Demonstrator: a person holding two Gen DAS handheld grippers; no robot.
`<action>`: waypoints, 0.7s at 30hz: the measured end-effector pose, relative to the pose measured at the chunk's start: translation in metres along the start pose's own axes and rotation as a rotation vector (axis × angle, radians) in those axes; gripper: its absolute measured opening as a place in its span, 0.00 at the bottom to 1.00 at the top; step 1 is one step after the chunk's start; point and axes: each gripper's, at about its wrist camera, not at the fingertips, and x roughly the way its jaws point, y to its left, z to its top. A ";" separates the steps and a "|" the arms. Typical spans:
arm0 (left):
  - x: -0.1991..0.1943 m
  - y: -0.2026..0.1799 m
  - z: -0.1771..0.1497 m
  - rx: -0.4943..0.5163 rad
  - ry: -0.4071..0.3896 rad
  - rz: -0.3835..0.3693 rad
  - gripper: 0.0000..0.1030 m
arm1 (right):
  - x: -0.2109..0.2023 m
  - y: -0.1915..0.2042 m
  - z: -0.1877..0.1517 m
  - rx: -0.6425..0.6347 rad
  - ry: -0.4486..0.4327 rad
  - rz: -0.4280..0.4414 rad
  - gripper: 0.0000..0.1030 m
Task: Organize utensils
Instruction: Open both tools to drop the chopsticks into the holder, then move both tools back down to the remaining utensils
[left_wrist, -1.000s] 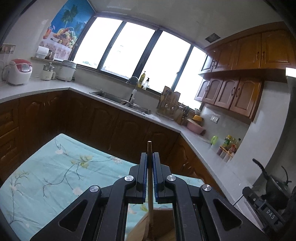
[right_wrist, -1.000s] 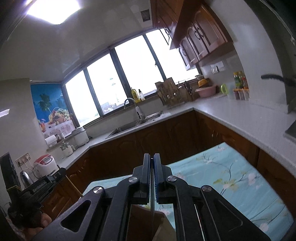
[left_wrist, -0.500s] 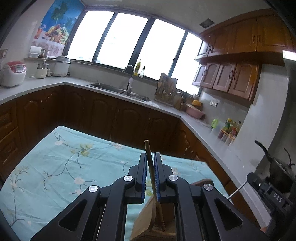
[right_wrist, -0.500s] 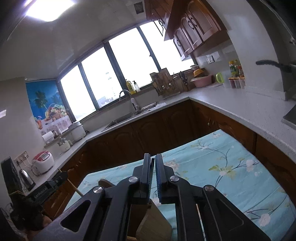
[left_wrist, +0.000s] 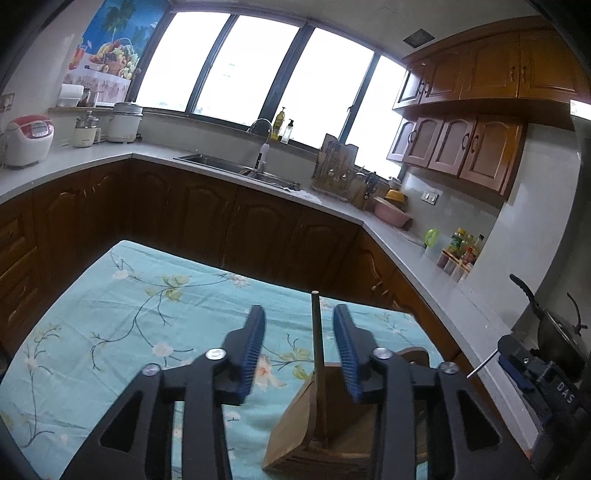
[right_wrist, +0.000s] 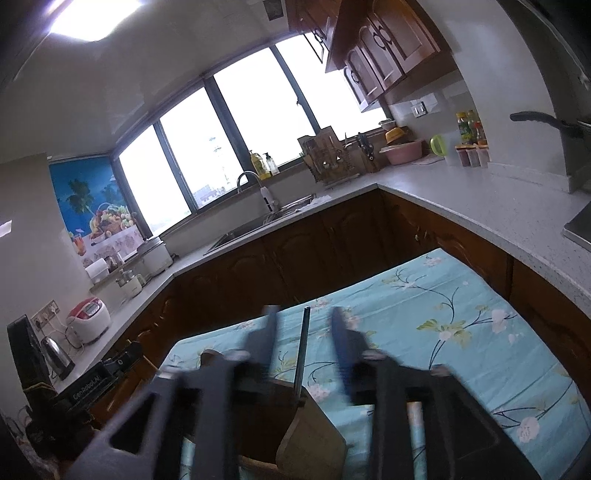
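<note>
A thin wooden stick (left_wrist: 316, 332) stands upright in a wooden utensil holder (left_wrist: 295, 432) on the table with the blue floral cloth (left_wrist: 129, 314). My left gripper (left_wrist: 298, 313) is opening; the stick rises between its blue pads (left_wrist: 255, 347) without touching either. In the right wrist view a dark metal utensil handle (right_wrist: 301, 354) stands in the same holder (right_wrist: 314, 435). My right gripper (right_wrist: 303, 312), blurred, is opening too, with its fingers apart on both sides of that handle. The right gripper (left_wrist: 535, 373) also shows at the left wrist view's right edge.
Brown cabinets and a grey L-shaped counter (left_wrist: 424, 266) wrap around the table. A sink (left_wrist: 236, 166), a rice cooker (left_wrist: 27, 140), a kettle (right_wrist: 55, 354) and a black pan (left_wrist: 554, 325) sit on it. The holder stands near the cloth's right edge.
Both grippers were shut on their utensil handles and have now spread apart, leaving the wooden stick and the metal handle standing free in the holder. The left view rose slightly.
</note>
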 end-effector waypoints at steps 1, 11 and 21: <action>-0.001 0.000 -0.002 0.002 0.000 0.003 0.46 | -0.002 0.000 0.000 0.000 -0.001 0.002 0.49; -0.043 0.002 -0.009 0.022 -0.002 0.029 0.79 | -0.022 0.003 -0.007 0.015 0.023 0.028 0.79; -0.094 0.007 -0.029 0.061 0.061 0.061 0.85 | -0.057 0.013 -0.031 -0.019 0.079 0.067 0.90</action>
